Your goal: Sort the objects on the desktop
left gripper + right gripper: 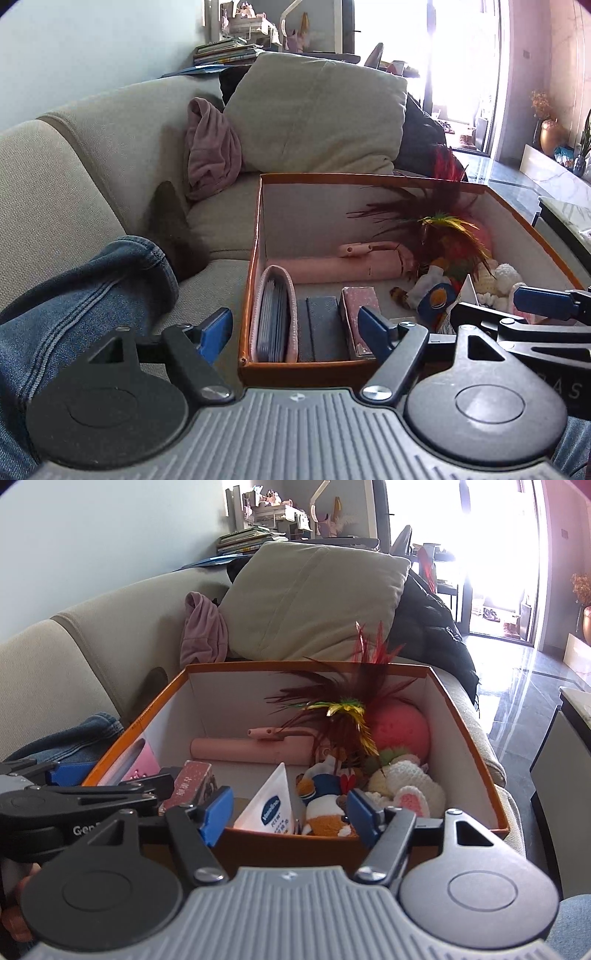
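Both grippers, left gripper (295,330) and right gripper (290,812), hover jaws apart and empty at the orange cardboard box's (303,371) near rim; white triangular pouch (271,805) lies just ahead of the right.

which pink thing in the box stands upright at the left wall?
The pink pouch, on edge in the box's front-left corner. The pink tube lies flat along the back; the pink ball sits back right.

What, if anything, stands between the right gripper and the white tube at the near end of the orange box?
Only the orange box's near wall. The right gripper hangs open and empty just outside it; the white tube leans right behind that wall, between the fingers' line. Reaching over the rim clears it.
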